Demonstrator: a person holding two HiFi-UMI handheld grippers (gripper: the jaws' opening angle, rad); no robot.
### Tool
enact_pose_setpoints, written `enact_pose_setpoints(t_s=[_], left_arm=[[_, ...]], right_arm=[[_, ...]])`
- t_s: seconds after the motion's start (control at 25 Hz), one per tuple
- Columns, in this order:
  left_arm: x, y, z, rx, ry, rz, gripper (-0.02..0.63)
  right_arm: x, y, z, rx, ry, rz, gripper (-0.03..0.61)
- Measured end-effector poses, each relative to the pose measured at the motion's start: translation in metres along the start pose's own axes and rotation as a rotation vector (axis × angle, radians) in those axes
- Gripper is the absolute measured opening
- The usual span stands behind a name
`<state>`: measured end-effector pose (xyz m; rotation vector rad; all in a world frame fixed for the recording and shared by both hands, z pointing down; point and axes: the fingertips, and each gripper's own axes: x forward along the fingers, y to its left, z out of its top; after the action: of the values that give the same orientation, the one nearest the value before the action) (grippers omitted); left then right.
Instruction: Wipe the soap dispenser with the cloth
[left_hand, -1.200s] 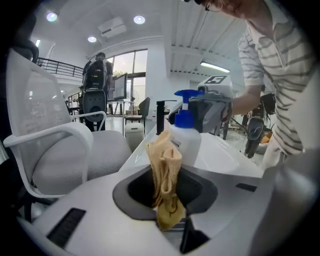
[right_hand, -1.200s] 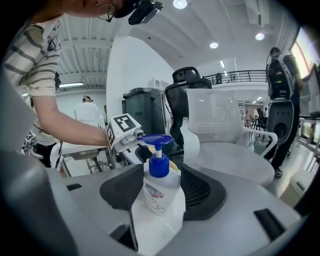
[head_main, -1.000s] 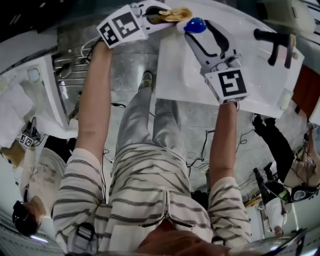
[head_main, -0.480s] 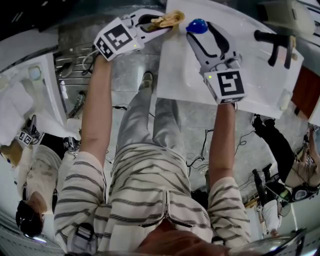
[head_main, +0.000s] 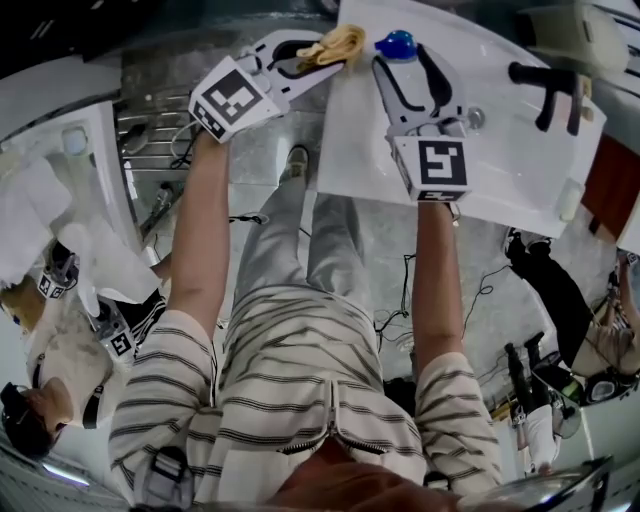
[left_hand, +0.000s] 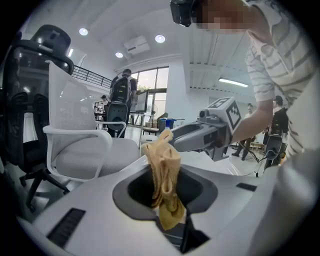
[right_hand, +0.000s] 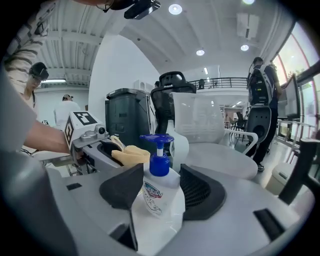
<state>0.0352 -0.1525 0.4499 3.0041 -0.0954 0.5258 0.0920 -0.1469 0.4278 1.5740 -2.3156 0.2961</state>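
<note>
Now, soap dispenser (right_hand: 159, 192) axis: upright, long axis vertical, blue pump on top, spout pointing left in the right gripper view, toward the cloth.
Place: over the white worktop (head_main: 520, 170), near its far left corner.
Right gripper (head_main: 405, 62): my jaws clamp the bottle's sides.
Left gripper (head_main: 318, 55): closed on the tan cloth (left_hand: 164, 170), which is bunched and just beside the pump.
Hidden: the head view shows only the pump; I cannot tell whether cloth touches dispenser, or whether the base rests on the worktop.
Around: black two-pronged fixture (head_main: 548, 88) near the worktop's right edge; white chair (right_hand: 220, 140) and dark bin (right_hand: 127, 117) behind.
</note>
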Motion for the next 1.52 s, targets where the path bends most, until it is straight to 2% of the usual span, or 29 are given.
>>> enact_pose_setpoints(t_s=[0.28, 0.56, 0.76, 1.0, 1.2, 1.36, 1.52], left_arm=[[-0.006, -0.01, 0.011, -0.027, -0.044, 0.046, 0.095], [-0.006, -0.014, 0.011, -0.026, -0.024, 0.068, 0.097], [-0.007, -0.014, 0.013, -0.051, -0.034, 0.123, 0.095], [-0.02, -0.016, 0.024, -0.081, -0.061, 0.218, 0.095], [-0.031, -0.035, 0.04, -0.098, -0.091, 0.325, 0.095], [-0.044, -0.051, 0.053, -0.116, -0.091, 0.439, 0.095], [-0.06, -0.076, 0.072, -0.114, -0.109, 0.502, 0.095]], right_arm=[[0.002, -0.003, 0.001, 0.064, -0.026, -0.052, 0.219], [0.003, 0.003, 0.002, 0.041, -0.028, -0.036, 0.221], [0.001, 0.003, 0.004, 0.084, -0.032, -0.005, 0.272], [-0.018, -0.005, 0.016, 0.171, -0.08, -0.016, 0.281], [-0.049, -0.009, 0.025, 0.257, -0.129, -0.038, 0.247], [-0.076, -0.003, 0.031, 0.291, -0.142, -0.057, 0.193], [-0.106, 0.01, 0.042, 0.308, -0.161, -0.079, 0.133]])
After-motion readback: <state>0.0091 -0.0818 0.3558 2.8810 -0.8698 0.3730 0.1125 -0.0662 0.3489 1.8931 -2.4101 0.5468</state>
